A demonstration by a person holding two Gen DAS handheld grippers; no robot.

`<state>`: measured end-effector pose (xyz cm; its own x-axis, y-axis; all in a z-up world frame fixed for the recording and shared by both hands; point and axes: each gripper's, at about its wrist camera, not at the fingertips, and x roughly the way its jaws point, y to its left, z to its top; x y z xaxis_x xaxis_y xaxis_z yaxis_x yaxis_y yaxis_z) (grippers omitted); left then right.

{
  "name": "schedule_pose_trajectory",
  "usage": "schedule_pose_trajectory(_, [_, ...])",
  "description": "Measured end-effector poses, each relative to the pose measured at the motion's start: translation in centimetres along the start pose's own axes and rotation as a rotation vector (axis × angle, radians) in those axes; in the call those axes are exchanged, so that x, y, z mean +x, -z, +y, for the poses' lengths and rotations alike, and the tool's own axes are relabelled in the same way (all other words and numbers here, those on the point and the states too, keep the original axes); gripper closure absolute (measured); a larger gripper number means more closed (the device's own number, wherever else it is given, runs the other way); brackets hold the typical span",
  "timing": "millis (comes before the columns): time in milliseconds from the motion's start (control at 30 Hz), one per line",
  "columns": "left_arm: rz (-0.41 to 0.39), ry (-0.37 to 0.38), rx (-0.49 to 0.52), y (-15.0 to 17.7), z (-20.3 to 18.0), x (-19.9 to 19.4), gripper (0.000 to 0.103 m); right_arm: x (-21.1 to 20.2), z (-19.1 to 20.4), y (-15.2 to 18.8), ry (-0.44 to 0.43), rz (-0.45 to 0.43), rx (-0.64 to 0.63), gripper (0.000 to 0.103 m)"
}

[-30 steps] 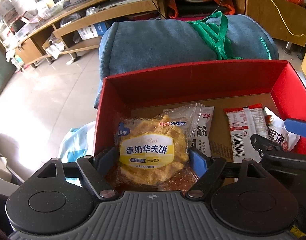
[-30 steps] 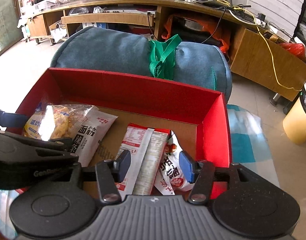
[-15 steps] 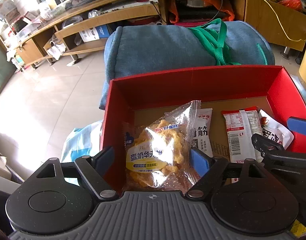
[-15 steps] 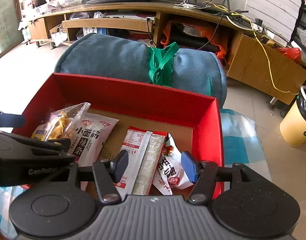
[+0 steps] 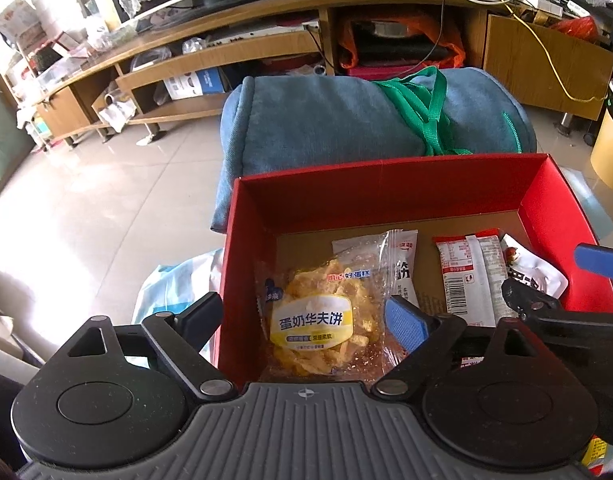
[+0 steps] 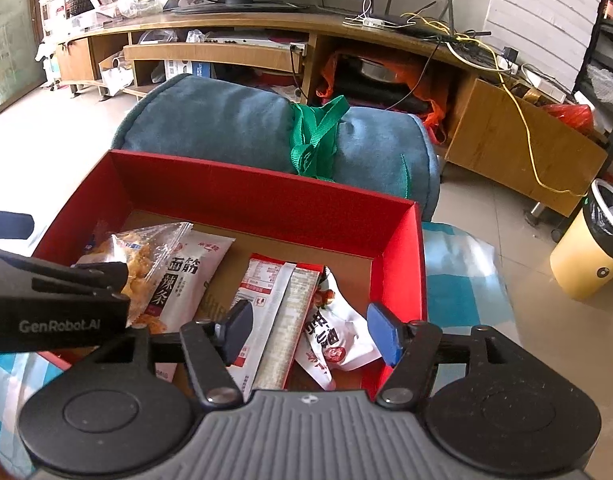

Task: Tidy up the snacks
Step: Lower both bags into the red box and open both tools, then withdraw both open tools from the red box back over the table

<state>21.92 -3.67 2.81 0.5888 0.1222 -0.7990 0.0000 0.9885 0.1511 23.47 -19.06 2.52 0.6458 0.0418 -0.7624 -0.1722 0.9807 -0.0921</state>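
A red cardboard box holds several snack packs. The clear waffle pack with a yellow label lies at the box's left end, over a white spicy-strip pack. My left gripper is open above the waffle pack, apart from it. In the right wrist view the box shows the waffle pack, the white strip pack, a red-and-white sachet and a white pack with red print. My right gripper is open and empty above the sachet.
A rolled blue cushion with green straps lies just behind the box. A blue-and-white checked cloth lies under the box. A yellow bin stands at the right, a wooden TV bench at the back.
Both grippers have drawn back and up from the box. The waffle pack, which lay between my left fingers, now lies lower in the box, clear of them.
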Motion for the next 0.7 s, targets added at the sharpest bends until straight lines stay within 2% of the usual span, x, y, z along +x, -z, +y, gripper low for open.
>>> schedule_pose_trajectory(467, [0.018,0.07,-0.025,1.8,0.8,-1.7,0.009,-2.3,-1.2,1.0,0.006,-0.017,0.035,0.045])
schedule_pose_trajectory(700, [0.056,0.13,-0.014,4.0,0.5,-2.5,0.009,-3.6,-1.3,3.0,0.005,0.012,0.023,0.044])
